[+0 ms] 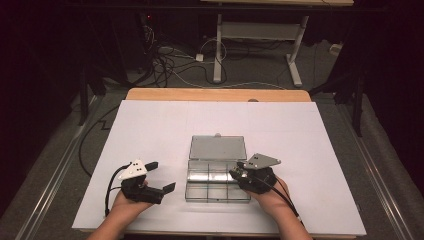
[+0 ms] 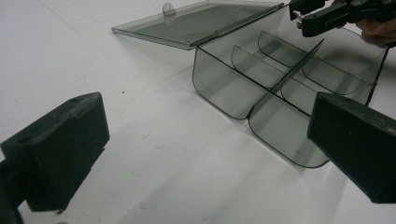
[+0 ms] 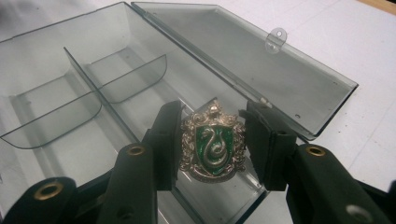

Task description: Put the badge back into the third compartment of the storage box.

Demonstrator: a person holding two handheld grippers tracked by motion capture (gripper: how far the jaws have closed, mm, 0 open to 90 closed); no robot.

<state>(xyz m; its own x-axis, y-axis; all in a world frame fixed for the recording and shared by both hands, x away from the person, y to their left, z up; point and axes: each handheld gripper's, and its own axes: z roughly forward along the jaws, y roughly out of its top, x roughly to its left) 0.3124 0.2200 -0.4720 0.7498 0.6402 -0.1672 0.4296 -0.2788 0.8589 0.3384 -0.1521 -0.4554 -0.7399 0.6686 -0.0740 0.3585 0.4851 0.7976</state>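
Observation:
A clear smoky plastic box (image 1: 192,192) with several compartments lies open on the white table, its lid (image 1: 217,147) flat behind it. My right gripper (image 1: 234,173) hovers at the box's right side, shut on a silver crest badge (image 3: 214,145) with a green shield and a snake. The badge stands upright between the pads, over a compartment near the hinge of the box (image 3: 116,79). My left gripper (image 1: 161,176) rests to the left of the box with its jaws wide open and nothing between them. In the left gripper view the box (image 2: 243,93) lies ahead, with the right gripper (image 2: 303,18) beyond it.
A white sheet (image 1: 150,130) covers the wooden table, whose far edge (image 1: 215,94) shows behind it. Beyond the table are cables on the floor (image 1: 170,62) and the legs of another table (image 1: 218,50).

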